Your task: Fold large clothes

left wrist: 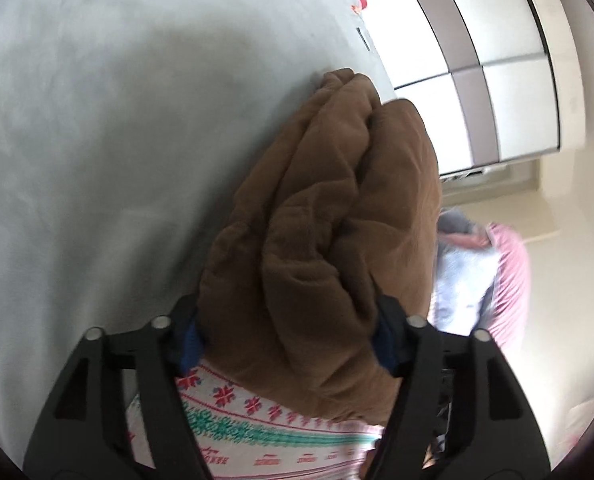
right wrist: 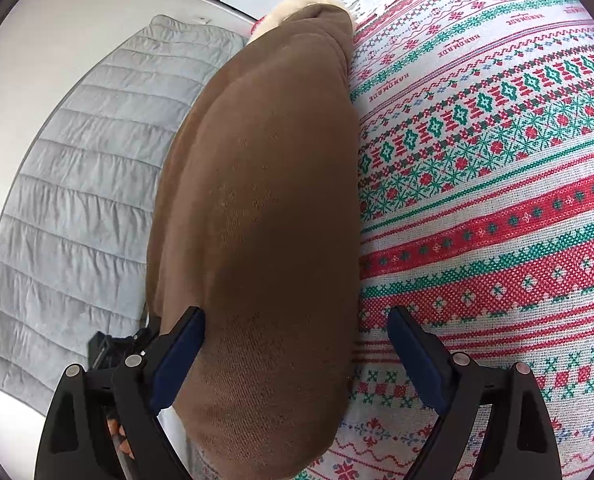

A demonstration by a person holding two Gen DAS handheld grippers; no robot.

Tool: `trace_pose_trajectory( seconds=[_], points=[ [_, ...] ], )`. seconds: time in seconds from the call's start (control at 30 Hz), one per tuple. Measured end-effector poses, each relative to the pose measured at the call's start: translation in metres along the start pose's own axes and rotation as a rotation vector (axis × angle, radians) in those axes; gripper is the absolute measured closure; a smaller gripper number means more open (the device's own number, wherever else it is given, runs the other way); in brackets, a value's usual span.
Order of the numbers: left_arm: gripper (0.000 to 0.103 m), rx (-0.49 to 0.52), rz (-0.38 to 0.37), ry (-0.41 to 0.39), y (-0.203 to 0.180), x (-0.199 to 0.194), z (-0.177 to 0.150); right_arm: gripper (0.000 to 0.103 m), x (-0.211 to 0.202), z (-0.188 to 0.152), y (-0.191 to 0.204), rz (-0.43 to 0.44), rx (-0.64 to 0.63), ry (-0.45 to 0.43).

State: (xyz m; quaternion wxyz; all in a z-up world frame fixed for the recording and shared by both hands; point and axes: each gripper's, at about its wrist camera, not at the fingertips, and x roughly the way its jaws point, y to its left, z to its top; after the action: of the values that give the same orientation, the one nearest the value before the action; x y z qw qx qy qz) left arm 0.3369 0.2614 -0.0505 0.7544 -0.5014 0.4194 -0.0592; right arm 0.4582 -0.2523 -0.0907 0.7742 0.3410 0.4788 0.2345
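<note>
The patterned bedspread (right wrist: pixel 497 184), white with red and green knit-style bands, fills the right wrist view from 12 round to 5 o'clock, and a strip of it shows at 6 o'clock in the left wrist view (left wrist: pixel 257 428). On it lies the brown garment (right wrist: pixel 265 220), a thick fleecy piece folded into a long bundle that runs from 6 o'clock up to 12 o'clock through the middle of the right wrist view, with a cream pile lining (right wrist: pixel 297 6) showing at its far end. A pale grey quilted blanket (right wrist: pixel 77 200) lies along the garment's other side, from 8 to 11 o'clock.

In the left wrist view the same brown garment (left wrist: pixel 329 240) rises as a bunched, creased mass from the centre toward 1 o'clock, in front of a plain grey surface (left wrist: pixel 117 140) that takes up the view from 7 to 12 o'clock. White cabinet doors (left wrist: pixel 489 72) stand at 1 to 2 o'clock, and a pink and light blue heap of cloth (left wrist: pixel 485 276) sits at 3 o'clock, just beside the garment.

The left gripper (left wrist: pixel 289 344) is clamped on the garment: the brown cloth fills the whole gap, and both blue pads (left wrist: pixel 191 346) press into it. The right gripper (right wrist: pixel 295 354) is spread wide. Its left pad (right wrist: pixel 181 356) touches the garment's edge at 7 o'clock, while the other pad stands apart over the bedspread at 5 o'clock, so it grips nothing.
</note>
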Motion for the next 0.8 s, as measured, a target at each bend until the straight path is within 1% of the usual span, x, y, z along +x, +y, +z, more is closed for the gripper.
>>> trace_pose_trajectory(
  seconds=[0.03,0.1,0.13,0.17,0.23,0.3,0.33,0.37,0.4,0.43,0.5,0.63,0.73,0.8],
  points=[
    [0.03,-0.009,-0.01,-0.001,0.003,0.002,0.001,0.01,0.001,0.0,0.001,0.0,0.0,-0.001],
    [0.031,0.023,0.004,-0.029,-0.001,0.005,-0.001,0.01,0.001,0.0,0.002,0.0,-0.006,-0.004],
    [0.033,0.045,0.018,-0.041,-0.005,0.006,-0.003,0.01,0.001,0.0,0.004,0.001,-0.006,-0.004],
    [0.038,0.06,0.027,-0.047,-0.009,0.007,-0.004,0.01,0.001,0.004,0.004,0.008,-0.008,0.015],
    [0.044,0.066,0.026,-0.055,-0.011,0.005,-0.004,0.01,-0.002,0.018,0.005,0.025,-0.002,0.046],
    [0.046,0.048,0.01,-0.047,-0.009,0.005,-0.002,0.01,-0.013,0.042,0.001,0.032,0.027,-0.014],
    [0.046,0.037,0.004,-0.043,-0.006,0.005,-0.002,0.01,-0.021,0.062,-0.003,0.042,0.068,-0.069],
    [0.046,0.03,0.002,-0.041,-0.004,0.005,-0.001,0.01,-0.024,0.08,-0.005,0.063,0.094,-0.099],
    [0.047,0.029,0.004,-0.041,-0.003,0.004,0.0,0.01,-0.023,0.099,-0.004,0.082,0.102,-0.109],
    [0.047,0.031,0.009,-0.042,-0.005,0.005,-0.001,0.01,-0.018,0.116,-0.002,0.082,0.096,-0.106],
    [0.047,0.034,0.017,-0.042,-0.007,0.006,-0.001,0.01,0.001,0.146,0.007,0.034,0.06,-0.069],
    [0.047,0.024,0.004,-0.035,-0.004,0.007,-0.001,0.01,0.044,0.181,0.011,-0.048,0.018,0.004],
    [0.046,0.037,0.005,-0.035,-0.005,0.009,-0.001,0.01,0.069,0.196,0.005,-0.056,0.014,0.025],
    [0.046,0.046,0.01,-0.037,-0.005,0.01,-0.001,0.01,0.081,0.201,0.002,0.0,0.02,0.036]
  ],
)
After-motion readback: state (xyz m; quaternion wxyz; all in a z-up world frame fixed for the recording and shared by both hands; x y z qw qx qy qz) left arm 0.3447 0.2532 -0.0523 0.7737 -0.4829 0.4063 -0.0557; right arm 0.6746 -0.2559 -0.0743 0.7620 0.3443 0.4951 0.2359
